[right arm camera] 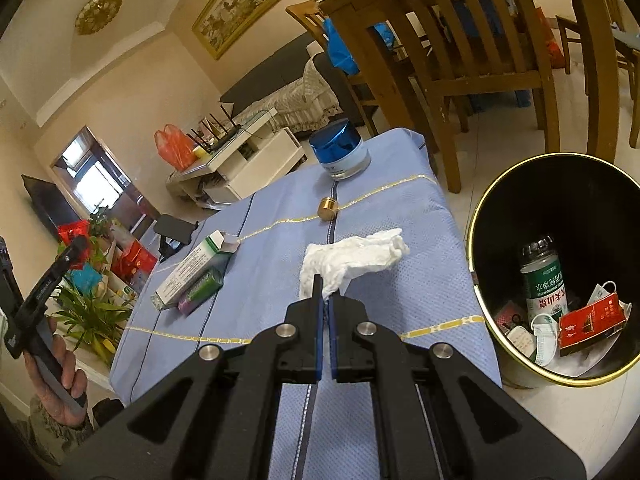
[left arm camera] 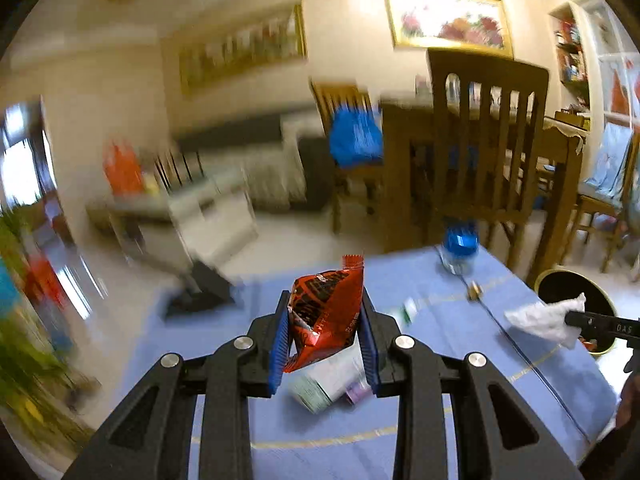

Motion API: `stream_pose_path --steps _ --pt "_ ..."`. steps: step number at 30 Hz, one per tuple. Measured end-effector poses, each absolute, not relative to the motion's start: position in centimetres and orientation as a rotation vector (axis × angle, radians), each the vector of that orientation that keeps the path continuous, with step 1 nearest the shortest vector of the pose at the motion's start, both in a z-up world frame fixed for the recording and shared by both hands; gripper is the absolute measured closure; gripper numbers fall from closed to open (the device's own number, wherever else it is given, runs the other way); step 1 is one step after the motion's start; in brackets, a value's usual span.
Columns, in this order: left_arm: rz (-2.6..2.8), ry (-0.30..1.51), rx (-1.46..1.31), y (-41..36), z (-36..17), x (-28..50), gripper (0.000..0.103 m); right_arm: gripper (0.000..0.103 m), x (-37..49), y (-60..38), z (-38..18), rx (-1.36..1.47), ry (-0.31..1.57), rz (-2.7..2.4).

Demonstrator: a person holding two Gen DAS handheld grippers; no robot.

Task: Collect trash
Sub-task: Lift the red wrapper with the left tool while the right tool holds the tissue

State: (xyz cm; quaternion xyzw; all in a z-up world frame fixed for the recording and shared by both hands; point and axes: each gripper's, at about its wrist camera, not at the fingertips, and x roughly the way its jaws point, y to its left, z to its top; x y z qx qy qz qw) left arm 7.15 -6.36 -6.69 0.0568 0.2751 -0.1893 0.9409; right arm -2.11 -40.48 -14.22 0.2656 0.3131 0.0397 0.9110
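Between the blue pads of the left hand-held gripper (left arm camera: 325, 322): one red snack wrapper (left arm camera: 326, 312), crumpled, pinched on both sides with the jaws only partly closed, carried clear above the tabletop (left arm camera: 440, 312). Between the tips of the right hand-held gripper (right arm camera: 327, 298): one white crumpled tissue (right arm camera: 352, 258), nipped at its near end by jaws shut almost to nothing, the rest of it hanging out forward over the blue cloth near the right edge.

Remaining on the tabletop: white and green carton (right arm camera: 192, 272) with a small green and purple packet (right arm camera: 200, 292) against it, toward the left edge; small brass cylinder (right arm camera: 328, 208) near the middle; blue-lidded jar (right arm camera: 340, 152) by the far edge.

On the floor just off the right edge: black bin with gold rim (right arm camera: 480, 216), holding a bottle, a red packet and other scraps.

Step in hand, as judged: two items lifted, carrying to the bin. Next move calls for bringing each gripper over the bin mouth and opening; the tissue is nearer, so it likely goes first.
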Motion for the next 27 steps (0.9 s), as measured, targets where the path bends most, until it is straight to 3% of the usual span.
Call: stream_pose_path --steps 3,9,11,15,21,27 --pt "-0.410 0.762 -0.104 -2.8 -11.0 11.3 0.073 0.100 -2.3 -40.6 -14.2 0.553 0.644 0.084" --pt "-0.378 0.930 -0.251 1.7 -16.1 14.2 0.068 0.098 -2.1 -40.5 -14.4 0.554 0.655 0.083" --pt "-0.389 0.913 -0.263 2.4 -15.7 14.1 0.068 0.098 -1.9 -40.3 -14.4 0.553 0.663 0.082" --pt "-0.402 0.842 -0.199 2.9 -13.7 13.6 0.056 0.098 -1.5 -39.5 -14.4 0.525 0.676 0.080" --pt "-0.373 0.881 -0.250 5.2 -14.5 15.8 0.055 0.098 -1.2 -39.4 -14.6 0.520 0.686 0.079" --pt "-0.452 0.874 -0.165 2.7 -14.0 13.8 0.053 0.098 -1.2 -39.4 -14.6 0.516 0.689 0.079"
